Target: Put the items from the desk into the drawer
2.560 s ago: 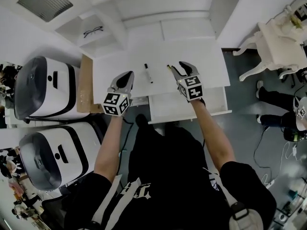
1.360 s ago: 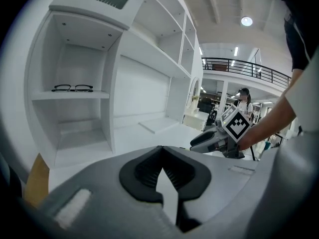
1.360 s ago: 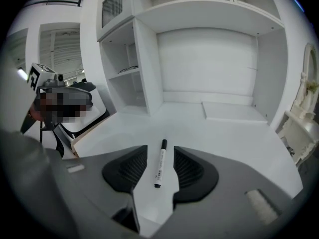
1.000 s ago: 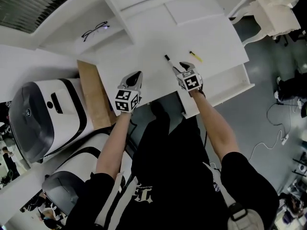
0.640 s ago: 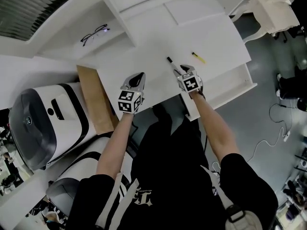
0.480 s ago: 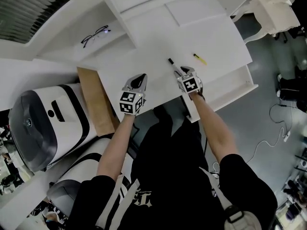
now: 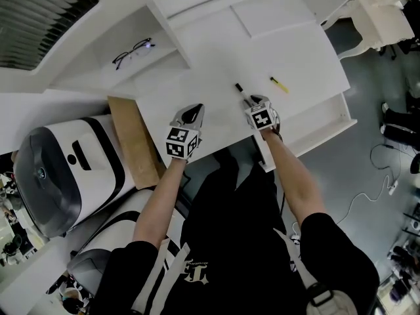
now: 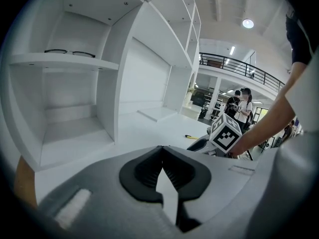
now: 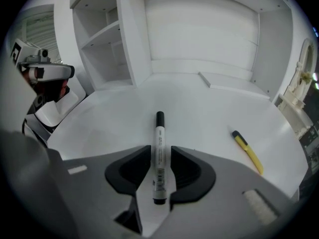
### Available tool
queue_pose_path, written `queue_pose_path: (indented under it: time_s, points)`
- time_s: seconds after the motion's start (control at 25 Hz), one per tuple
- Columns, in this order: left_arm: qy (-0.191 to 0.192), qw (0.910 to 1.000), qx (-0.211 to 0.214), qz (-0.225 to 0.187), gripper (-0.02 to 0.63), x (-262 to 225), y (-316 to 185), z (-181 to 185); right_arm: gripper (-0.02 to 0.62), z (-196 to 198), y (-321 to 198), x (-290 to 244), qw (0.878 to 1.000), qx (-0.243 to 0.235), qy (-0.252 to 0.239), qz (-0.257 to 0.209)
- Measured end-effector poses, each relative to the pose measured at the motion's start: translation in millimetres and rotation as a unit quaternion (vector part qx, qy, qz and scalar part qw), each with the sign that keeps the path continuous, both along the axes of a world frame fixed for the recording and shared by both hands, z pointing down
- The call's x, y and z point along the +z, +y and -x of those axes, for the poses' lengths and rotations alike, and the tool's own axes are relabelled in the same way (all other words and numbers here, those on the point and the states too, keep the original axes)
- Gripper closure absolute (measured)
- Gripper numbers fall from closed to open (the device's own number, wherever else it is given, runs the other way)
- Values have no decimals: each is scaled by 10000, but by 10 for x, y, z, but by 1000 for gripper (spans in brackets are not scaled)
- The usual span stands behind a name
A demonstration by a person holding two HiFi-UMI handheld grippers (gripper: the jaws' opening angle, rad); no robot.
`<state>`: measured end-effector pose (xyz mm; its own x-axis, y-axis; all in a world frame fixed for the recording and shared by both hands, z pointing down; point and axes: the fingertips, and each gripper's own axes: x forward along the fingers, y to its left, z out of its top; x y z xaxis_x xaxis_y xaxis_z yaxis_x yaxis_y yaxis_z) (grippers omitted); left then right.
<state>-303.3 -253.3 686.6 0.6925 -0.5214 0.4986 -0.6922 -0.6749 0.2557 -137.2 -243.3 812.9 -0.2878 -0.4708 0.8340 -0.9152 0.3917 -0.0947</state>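
Lowered right gripper (image 7: 254,101) over marker (image 9: 159,148) near desk (image 7: 216,51) front edge, jaws just closing, straddling barrel, not yet pinching; left gripper (image 8: 162,156) clenched, empty; marker likely light, stiff, slick, roll-prone, so pinch mid-barrel squarely.

1. Bright, even white light fills the room; a round ceiling lamp (image 8: 247,23) glares in the left gripper view.
2. The desk (image 7: 210,64) carries only faint, soft shadows.
3. Both gripper views bulge, with black corners and a blurred near foreground.
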Motion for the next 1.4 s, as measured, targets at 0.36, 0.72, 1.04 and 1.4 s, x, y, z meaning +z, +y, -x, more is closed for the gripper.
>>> queue_pose_path:
  time_s: [0.36,0.72,1.04,1.4]
  points:
    - [-12,10000,-4,-21,601,-48,-107,-24,525,2,-8,18,10000,-72,24,15]
    - [38,9999,-77,-116,601,-192,-216,-146,525,-211,-106,-221,9999,35,62,-100]
    - [127,9992,-115,-351,601,-488,-289,-422,525,-444,-227,-659,9986,19,-101,-522]
    - [283,9970,-177,-698,601,-950,-349,-822,525,-879,-493,-1513,9899,71,-246,-1395]
